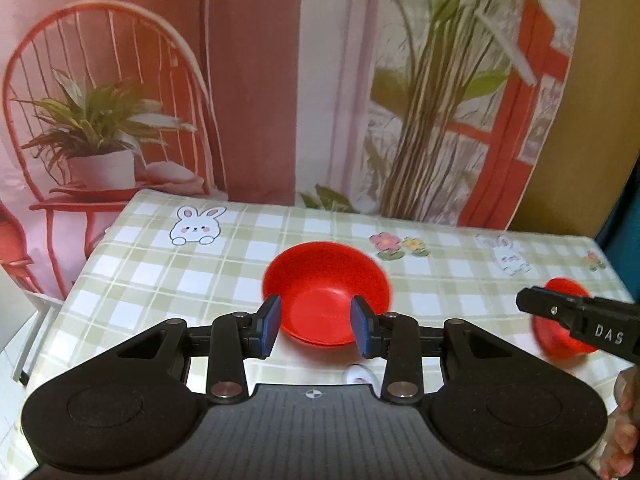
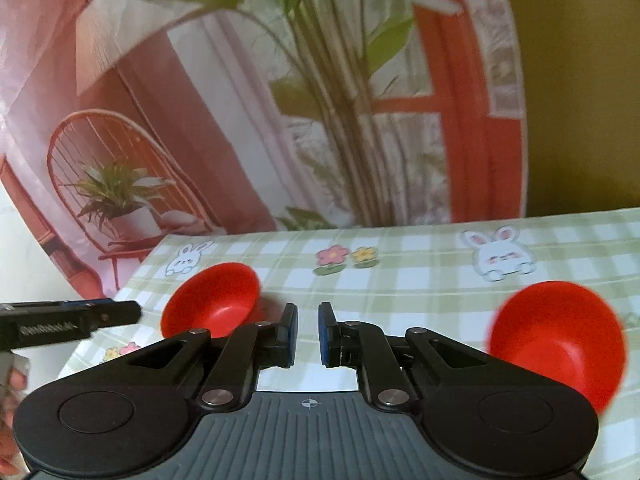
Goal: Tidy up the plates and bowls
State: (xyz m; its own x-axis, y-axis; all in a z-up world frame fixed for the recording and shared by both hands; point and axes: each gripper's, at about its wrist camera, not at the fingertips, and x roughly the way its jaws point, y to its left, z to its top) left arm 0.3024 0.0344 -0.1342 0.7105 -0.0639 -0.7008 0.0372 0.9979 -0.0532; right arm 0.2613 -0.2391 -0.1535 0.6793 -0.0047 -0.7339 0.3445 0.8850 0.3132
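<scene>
Two red bowls stand upright and apart on the checked tablecloth [image 1: 160, 280]. In the left wrist view one red bowl [image 1: 324, 272] sits just beyond my left gripper [image 1: 315, 326], whose blue pads are open and touch nothing. The second red bowl [image 1: 552, 340] lies at the right, partly hidden behind my right gripper [image 1: 528, 302]. In the right wrist view my right gripper [image 2: 308, 334] is nearly closed, with a narrow gap and nothing in it, over bare cloth between the two bowls. One bowl [image 2: 216, 296] is to its left and the other bowl [image 2: 560, 340] to its right. My left gripper [image 2: 136, 312] reaches in from the left.
A printed backdrop of a chair, plants and a red window frame hangs right behind the table's far edge [image 1: 280, 204]. The table's left edge [image 1: 92, 256] drops off to the floor. A person's hand [image 1: 624, 420] shows at the lower right.
</scene>
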